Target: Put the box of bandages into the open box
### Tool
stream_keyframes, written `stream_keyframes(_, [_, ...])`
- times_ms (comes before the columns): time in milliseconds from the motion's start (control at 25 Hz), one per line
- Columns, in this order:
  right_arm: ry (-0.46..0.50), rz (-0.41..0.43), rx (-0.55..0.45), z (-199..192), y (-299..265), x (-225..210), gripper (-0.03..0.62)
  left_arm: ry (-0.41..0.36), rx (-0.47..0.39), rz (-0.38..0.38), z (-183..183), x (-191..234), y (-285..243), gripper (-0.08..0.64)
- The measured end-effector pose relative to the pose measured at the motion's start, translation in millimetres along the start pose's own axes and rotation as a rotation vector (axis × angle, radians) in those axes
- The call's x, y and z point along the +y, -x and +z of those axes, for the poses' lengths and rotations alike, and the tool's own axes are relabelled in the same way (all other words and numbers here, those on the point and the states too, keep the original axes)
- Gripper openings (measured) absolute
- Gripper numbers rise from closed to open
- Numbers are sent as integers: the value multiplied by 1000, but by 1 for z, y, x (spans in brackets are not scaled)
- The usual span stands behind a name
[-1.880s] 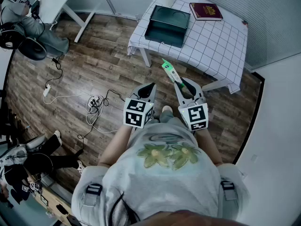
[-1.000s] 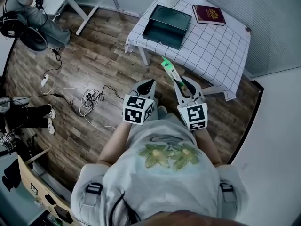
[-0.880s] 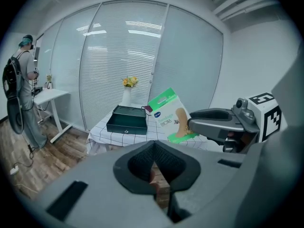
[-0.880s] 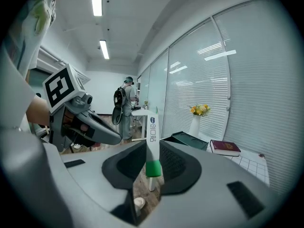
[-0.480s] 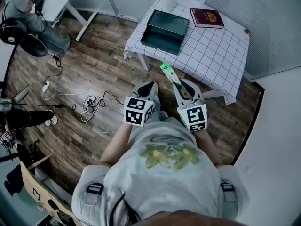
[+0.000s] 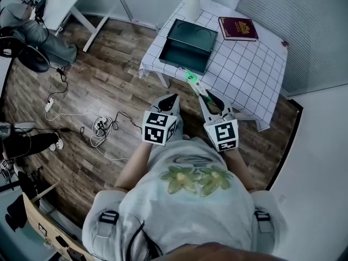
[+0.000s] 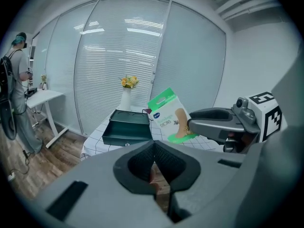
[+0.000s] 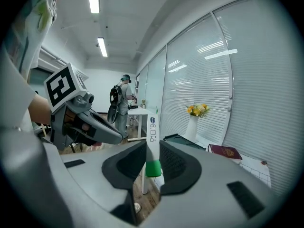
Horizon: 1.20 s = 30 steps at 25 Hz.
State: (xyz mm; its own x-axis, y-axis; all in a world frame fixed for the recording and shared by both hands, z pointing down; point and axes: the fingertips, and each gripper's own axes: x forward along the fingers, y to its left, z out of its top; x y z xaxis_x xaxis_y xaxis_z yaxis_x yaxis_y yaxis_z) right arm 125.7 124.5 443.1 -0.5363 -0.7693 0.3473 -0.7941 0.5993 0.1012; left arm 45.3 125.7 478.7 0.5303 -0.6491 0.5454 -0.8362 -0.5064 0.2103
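Mid-carry: the right gripper (image 6: 209, 99), jaws clamped on the box of bandages (image 6: 192, 80), must next reach the open box (image 6: 190, 38) at top centre, while the left gripper (image 6: 169, 100) has its jaws together.

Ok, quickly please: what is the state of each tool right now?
Left tool: closed, holding nothing.
Right tool: closed on the box of bandages.

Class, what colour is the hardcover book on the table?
Dark red; the rectangular hardcover book shows best in the head view.
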Motion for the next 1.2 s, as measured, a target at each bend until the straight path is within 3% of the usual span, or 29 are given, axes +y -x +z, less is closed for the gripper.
stream_keyframes(600, [0,4,13,36,-103,-42,84,8,7,-3,62,83,-54,6])
stream_keyframes(1200, [-1,-59,48,47,-170,-73,84,-20,15,-53,103,142,-98,7])
